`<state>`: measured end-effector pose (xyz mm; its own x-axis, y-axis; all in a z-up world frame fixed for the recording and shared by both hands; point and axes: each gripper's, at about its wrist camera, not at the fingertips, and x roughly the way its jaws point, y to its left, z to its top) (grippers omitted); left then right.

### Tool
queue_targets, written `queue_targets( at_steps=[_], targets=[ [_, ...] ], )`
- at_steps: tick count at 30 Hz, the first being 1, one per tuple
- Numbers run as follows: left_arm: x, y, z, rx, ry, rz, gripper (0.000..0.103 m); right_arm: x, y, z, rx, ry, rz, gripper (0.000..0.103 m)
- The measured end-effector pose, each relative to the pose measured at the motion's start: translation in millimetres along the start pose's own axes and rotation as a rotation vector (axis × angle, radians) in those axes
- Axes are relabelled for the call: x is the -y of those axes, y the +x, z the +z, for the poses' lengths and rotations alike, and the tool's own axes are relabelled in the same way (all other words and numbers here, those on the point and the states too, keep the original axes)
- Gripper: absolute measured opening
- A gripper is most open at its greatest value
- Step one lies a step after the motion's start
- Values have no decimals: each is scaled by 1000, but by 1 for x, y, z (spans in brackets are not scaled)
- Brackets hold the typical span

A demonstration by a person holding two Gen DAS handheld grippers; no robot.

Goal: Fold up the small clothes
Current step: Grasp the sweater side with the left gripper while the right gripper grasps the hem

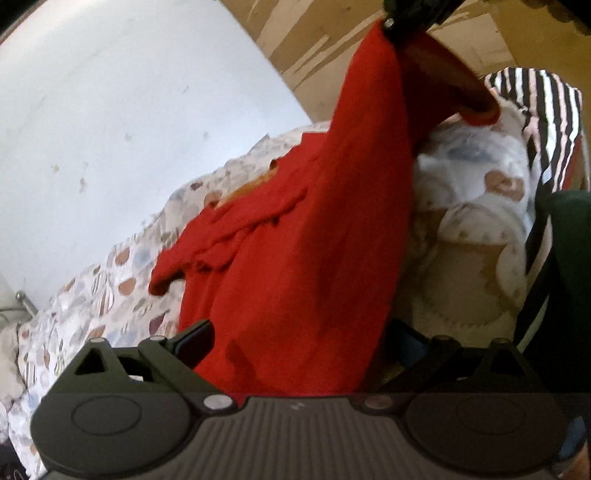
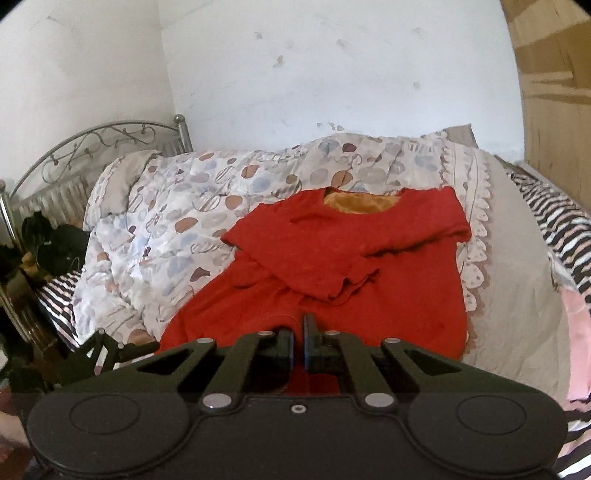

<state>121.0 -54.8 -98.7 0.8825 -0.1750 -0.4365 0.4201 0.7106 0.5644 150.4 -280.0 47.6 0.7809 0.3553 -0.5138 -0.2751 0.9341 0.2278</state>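
Left wrist view: the red garment [image 1: 295, 236] fills the middle of the picture, hanging as a broad sheet from the top edge, where the right hand-held gripper [image 1: 402, 22] pinches its upper corner. The lower end of the cloth runs down between the fingers of the left hand-held gripper [image 1: 295, 354]. Its left finger [image 1: 194, 341] stands clear beside the fabric, while the right one is mostly covered, so I cannot tell whether this gripper clamps the cloth. Behind the garment lie the patterned duvet [image 1: 110, 280] on the bed, a striped cloth [image 1: 546, 110] at the right, and a white wall [image 1: 110, 110].

Right wrist view: the right hand-held gripper [image 2: 299, 332] has its two fingers drawn together on the near edge of the red garment [image 2: 332, 258], with red fabric showing between them. The garment is spread over the patterned duvet [image 2: 166, 206], its sleeves folded across the body and the neck opening toward the wall. A metal headboard [image 2: 92, 147] stands at the left, and the striped cloth [image 2: 554, 221] lies along the right side of the bed.
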Motion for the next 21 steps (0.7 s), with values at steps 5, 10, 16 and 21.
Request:
queue_targets(
  at_steps=[5, 10, 16, 21],
  targets=[
    [-6, -2, -5, -3, 53, 50, 77, 2, 2, -1, -7, -2, -6, 4],
    [-31, -12, -17, -16, 64, 84, 52, 3, -4, -8, -16, -9, -16, 4],
    [-74, -28, -11, 28, -96, 16, 12, -10, -9, -36, -35, -90, -74, 4],
    [-104, -30, 18, 88, -163, -1, 10, -29, 0, -74, -24, -253, -182, 29]
  ],
)
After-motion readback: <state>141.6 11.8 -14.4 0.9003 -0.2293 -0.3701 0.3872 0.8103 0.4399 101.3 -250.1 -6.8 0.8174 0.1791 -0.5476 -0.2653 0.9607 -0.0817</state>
